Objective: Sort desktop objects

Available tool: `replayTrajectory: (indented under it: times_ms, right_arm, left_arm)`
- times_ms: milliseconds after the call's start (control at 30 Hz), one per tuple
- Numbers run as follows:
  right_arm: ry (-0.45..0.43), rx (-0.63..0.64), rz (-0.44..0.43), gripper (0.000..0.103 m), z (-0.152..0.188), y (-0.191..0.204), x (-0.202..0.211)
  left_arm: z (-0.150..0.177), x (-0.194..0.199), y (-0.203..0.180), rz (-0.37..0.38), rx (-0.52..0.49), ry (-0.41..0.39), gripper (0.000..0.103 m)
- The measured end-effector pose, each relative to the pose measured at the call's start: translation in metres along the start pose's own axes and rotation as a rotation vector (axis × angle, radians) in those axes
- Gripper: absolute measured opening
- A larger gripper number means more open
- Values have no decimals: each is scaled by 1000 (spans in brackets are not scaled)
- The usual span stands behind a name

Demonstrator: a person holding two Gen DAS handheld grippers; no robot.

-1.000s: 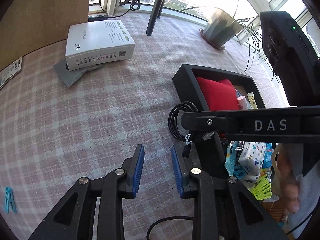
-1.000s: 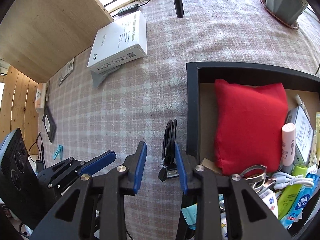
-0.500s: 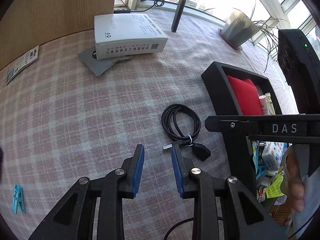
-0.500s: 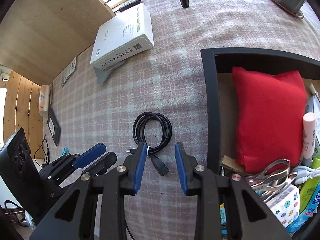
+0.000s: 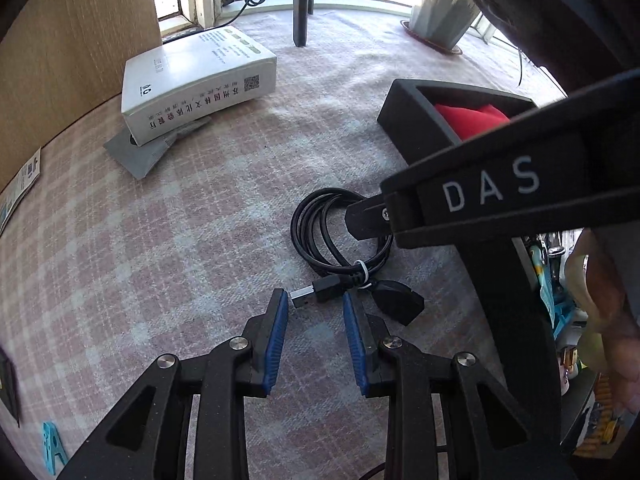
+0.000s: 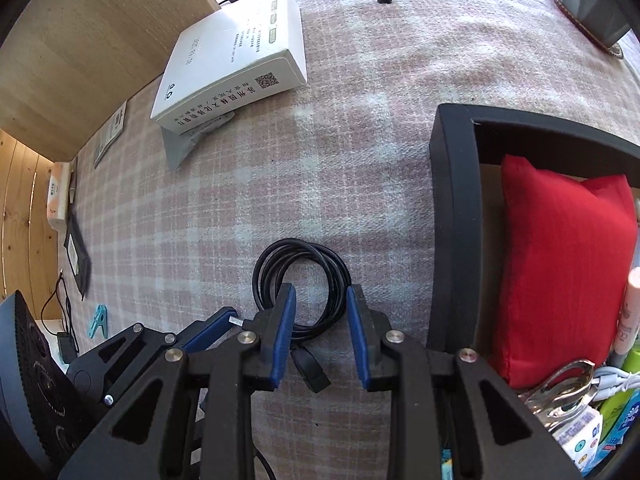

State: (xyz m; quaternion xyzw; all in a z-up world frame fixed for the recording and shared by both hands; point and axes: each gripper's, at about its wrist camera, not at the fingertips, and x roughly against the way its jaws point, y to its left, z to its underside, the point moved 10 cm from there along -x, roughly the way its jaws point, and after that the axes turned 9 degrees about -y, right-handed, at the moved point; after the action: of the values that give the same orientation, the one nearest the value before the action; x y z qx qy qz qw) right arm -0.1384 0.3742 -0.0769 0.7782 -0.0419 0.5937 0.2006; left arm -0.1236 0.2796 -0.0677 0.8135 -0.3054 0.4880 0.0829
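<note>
A black USB cable (image 5: 316,232) lies coiled and tied on the checked tablecloth, left of the black tray (image 5: 408,120). My left gripper (image 5: 315,299) points down at it, open, with the silver USB plug (image 5: 302,297) between its fingertips and untouched. My right gripper (image 6: 321,293) straddles the coil's right side (image 6: 334,280), one tip inside the loop and one outside. Its jaws are closing, and the pads stand clear of the cable. The right gripper's black finger (image 5: 480,196) crosses the left wrist view above the coil.
The tray (image 6: 452,220) holds a red pouch (image 6: 560,272) and several small items. A white box (image 6: 232,68) rests on a grey sheet further back. A plant pot (image 5: 440,20) and a tripod leg (image 5: 300,8) stand near the window. A blue clothespin (image 6: 98,320) lies at the left.
Both grippers have come down onto the cable, which looms larger in both views. The coil, seen edge-on by the tray a second ago, now lies flat. The right jaws have narrowed slightly.
</note>
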Motion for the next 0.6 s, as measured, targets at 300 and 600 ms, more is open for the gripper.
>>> replayTrajectory:
  times_ms: [300,600]
  right_arm:
    - [-4,10,0,26,-8,6,-5]
    - [17,48,5,25,-4,17,-19]
  left_arm:
    - [-1,3,1,103,42,-6,31]
    - [8,8,-3,112,42,-22,21]
